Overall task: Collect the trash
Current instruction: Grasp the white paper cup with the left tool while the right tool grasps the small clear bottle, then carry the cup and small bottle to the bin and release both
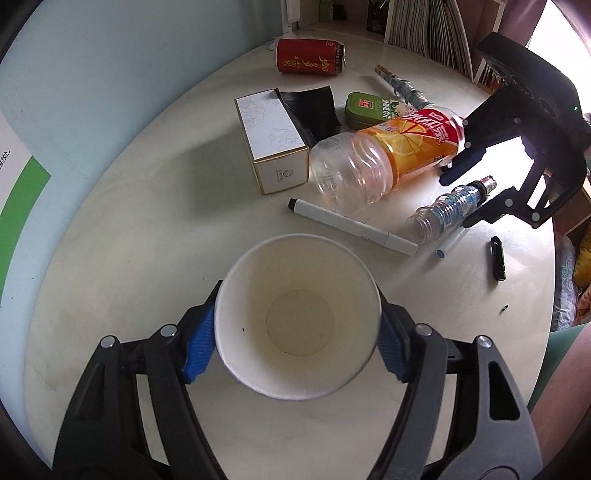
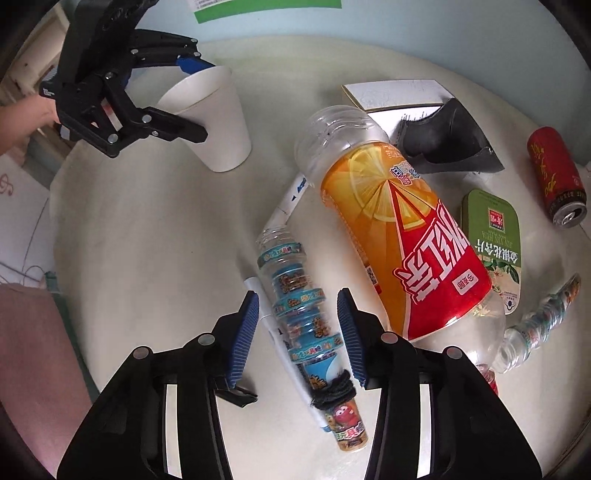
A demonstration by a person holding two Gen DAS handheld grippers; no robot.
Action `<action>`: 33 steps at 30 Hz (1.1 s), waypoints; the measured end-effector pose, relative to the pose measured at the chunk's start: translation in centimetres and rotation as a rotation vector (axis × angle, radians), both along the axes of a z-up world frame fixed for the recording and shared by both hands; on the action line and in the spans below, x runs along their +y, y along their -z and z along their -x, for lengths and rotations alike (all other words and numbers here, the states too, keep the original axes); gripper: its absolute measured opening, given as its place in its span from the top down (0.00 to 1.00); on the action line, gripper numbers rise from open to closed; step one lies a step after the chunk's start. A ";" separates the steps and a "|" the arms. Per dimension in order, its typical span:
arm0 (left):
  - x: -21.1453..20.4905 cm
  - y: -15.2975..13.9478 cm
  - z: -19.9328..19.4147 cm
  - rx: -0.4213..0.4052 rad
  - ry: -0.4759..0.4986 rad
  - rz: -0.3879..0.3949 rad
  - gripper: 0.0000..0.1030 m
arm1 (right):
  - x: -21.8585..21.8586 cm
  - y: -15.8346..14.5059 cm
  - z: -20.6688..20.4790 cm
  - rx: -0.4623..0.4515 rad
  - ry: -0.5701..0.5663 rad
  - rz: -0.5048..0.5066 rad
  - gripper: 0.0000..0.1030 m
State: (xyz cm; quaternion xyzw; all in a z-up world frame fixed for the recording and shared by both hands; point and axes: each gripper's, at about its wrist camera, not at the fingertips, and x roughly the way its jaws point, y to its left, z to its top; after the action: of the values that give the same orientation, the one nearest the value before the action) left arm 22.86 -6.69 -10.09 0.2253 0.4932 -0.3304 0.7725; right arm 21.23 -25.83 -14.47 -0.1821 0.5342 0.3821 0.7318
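My left gripper (image 1: 297,328) is shut on a white paper cup (image 1: 297,317), its open mouth facing the camera; cup (image 2: 210,118) and left gripper (image 2: 201,99) also show at the top left of the right wrist view. My right gripper (image 2: 299,332) is open, its blue pads either side of a small crushed clear bottle with a blue label (image 2: 303,325) lying on the table, not touching it. In the left wrist view the right gripper (image 1: 461,199) hovers over that small bottle (image 1: 448,208). A large empty orange-and-red bottle (image 2: 399,236) lies beside it.
On the round white table (image 1: 147,240) lie a white box (image 1: 273,140), black plastic (image 1: 310,110), a red can (image 1: 310,57), a green tin (image 1: 367,110), a second small bottle (image 2: 543,325), two white markers (image 1: 354,227) and a black clip (image 1: 498,258). Books (image 1: 424,26) stand behind.
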 end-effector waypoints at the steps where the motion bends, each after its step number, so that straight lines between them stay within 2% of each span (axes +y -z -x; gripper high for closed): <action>1: 0.0 0.1 0.1 0.007 -0.002 0.003 0.33 | 0.3 0.3 -0.1 0.001 -0.016 0.013 0.57; 3: 0.0 0.1 0.3 0.021 -0.004 0.007 0.34 | 1.0 0.8 0.0 -0.011 -0.050 0.047 0.57; 5: 0.0 -0.1 0.6 0.027 -0.005 0.013 0.34 | 1.6 1.2 0.3 -0.017 -0.090 0.070 0.66; 10: 0.4 -1.2 1.5 0.018 -0.004 0.018 0.35 | 2.2 1.2 0.4 -0.032 -0.093 0.057 0.67; 15: 0.6 -2.9 2.4 -0.011 -0.007 0.014 0.35 | 2.2 -1.6 0.7 -0.046 -0.059 -0.017 0.67; 21: 0.2 -5.7 3.7 -0.043 0.007 0.029 0.35 | 1.4 -6.2 2.2 -0.118 -0.029 -0.067 0.67; 28: -2.7 -8.8 6.4 -0.092 0.128 0.054 0.35 | -2.1 -10.5 6.0 -0.209 0.074 -0.076 0.67; 33: -6.5 -10.0 9.4 -0.100 0.274 0.070 0.35 | -5.2 -12.5 11.2 -0.243 0.225 -0.087 0.67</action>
State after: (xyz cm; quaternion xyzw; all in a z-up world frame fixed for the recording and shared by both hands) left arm 13.50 -13.23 -0.09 0.2796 0.4069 -0.4379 0.7513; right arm 10.05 -31.01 -2.00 -0.1341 0.4416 0.2959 0.8363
